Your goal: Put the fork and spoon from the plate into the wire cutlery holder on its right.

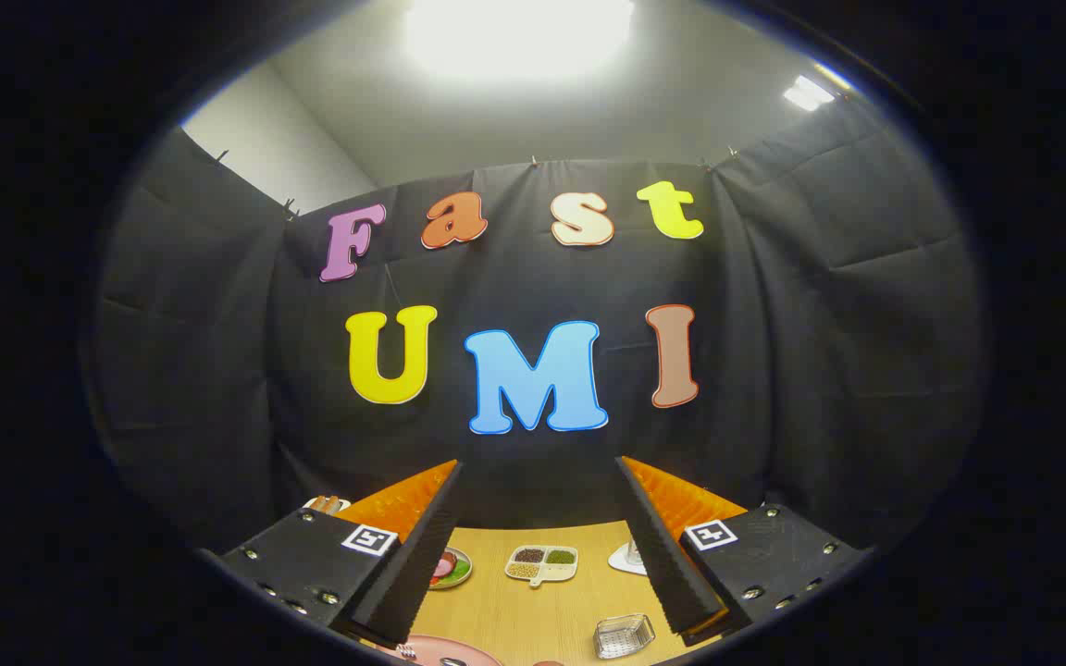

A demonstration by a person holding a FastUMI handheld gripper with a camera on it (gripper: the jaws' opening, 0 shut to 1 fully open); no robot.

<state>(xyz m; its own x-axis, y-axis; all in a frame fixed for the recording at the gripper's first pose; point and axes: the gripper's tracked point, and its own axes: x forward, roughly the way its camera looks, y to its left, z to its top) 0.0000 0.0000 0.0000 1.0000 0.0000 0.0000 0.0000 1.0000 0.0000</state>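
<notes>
Black padded cloth walls close off the booth behind a pale wooden table [533, 610], and we are looking down on that table from well above it. Our gripper [538, 555] hangs with its fingers spread wide apart and nothing between them. Close in, just ahead of the left finger, we see the rim of a pink plate [468, 650] with something metallic on it, too little of it in view for us to tell fork from spoon. Right of the plate, beside the right finger, sits a small wire holder [624, 635], apart from the plate. Beyond the fingers lie a white divided dish [542, 564] of dark and green foods, a small plate of food [451, 567] to its left, and a white dish [627, 558] partly hidden by the right finger. We judge that nothing has been picked up yet. From here the risk is in coming down blind: the cutlery lies flat on a smooth plate, so a shallow or off-centre close could skid it or shift the plate. The light holder could also tip or slide if a handle catches its wires.
</notes>
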